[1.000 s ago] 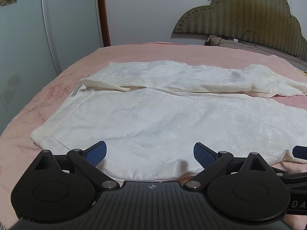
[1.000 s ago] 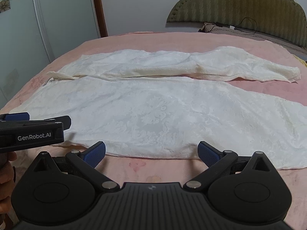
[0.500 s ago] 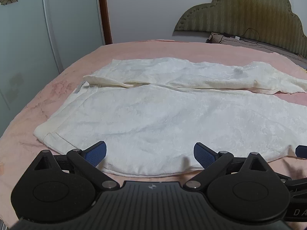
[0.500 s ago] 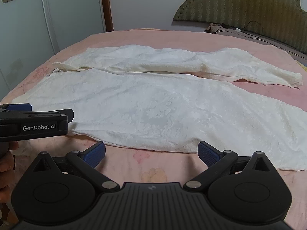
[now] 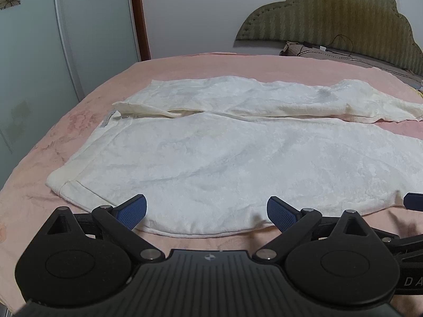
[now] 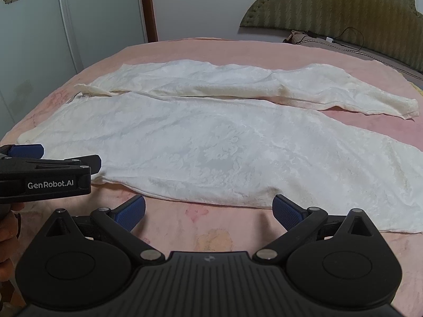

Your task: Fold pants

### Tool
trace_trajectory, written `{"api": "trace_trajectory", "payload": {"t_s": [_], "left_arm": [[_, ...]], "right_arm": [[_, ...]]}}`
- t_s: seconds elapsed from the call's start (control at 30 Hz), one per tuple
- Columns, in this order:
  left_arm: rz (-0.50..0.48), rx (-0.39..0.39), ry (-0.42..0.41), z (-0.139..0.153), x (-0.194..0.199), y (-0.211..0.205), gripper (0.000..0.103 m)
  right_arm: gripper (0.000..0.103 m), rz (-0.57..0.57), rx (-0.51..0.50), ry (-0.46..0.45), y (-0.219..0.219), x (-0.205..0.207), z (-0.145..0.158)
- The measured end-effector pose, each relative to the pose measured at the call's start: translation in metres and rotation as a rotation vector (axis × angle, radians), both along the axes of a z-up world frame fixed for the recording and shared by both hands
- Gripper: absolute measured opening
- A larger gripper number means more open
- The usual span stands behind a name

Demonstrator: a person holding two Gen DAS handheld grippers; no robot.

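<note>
Pink bed holds white pants just beyond 2 wide-open grippers.

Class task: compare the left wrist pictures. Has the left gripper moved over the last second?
Yes. The left gripper has pulled back: the pants' near edge, once hidden behind it, now shows bedsheet in front.

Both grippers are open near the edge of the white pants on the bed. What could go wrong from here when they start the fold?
1. The left gripper is at the near edge of the white pants; it might also pinch the pink bedsheet beneath.
2. The right gripper hangs over bare sheet, short of the cloth, so closing now would likely miss.
3. The far leg lies wrinkled; folding onto it may trap creases.
</note>
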State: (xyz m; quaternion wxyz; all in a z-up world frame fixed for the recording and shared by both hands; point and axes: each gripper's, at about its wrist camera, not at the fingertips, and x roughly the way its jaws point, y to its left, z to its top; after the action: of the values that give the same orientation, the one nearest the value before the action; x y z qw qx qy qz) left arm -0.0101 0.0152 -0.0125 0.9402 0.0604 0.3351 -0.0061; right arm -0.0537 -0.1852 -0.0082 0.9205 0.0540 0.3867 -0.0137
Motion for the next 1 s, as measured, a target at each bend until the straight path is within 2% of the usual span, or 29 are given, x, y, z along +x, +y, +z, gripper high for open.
{"api": "trace_trajectory", "payload": {"t_s": [0.5, 0.67, 0.8, 0.9, 1.0], "left_arm": [[0.002, 0.002, 0.003, -0.001, 0.001, 0.001, 0.100], [-0.016, -0.040, 0.019, -0.002, 0.001, 0.002, 0.099], [-0.022, -0.080, -0.004, 0.005, 0.003, 0.006, 0.099], [-0.001, -0.081, -0.046, 0.015, 0.014, 0.008, 0.099], [0.029, -0.057, -0.087, 0.023, 0.031, 0.010, 0.099]], "right_arm": [[0.103, 0.012, 0.031, 0.006, 0.001, 0.001, -0.003], [0.103, 0.037, 0.070, -0.001, 0.000, 0.002, -0.005], [0.103, 0.074, 0.088, -0.064, -0.001, 0.002, -0.002], [0.103, 0.126, 0.047, -0.126, -0.002, 0.008, 0.006], [0.103, 0.159, -0.049, -0.171, -0.001, 0.023, 0.017]]}}
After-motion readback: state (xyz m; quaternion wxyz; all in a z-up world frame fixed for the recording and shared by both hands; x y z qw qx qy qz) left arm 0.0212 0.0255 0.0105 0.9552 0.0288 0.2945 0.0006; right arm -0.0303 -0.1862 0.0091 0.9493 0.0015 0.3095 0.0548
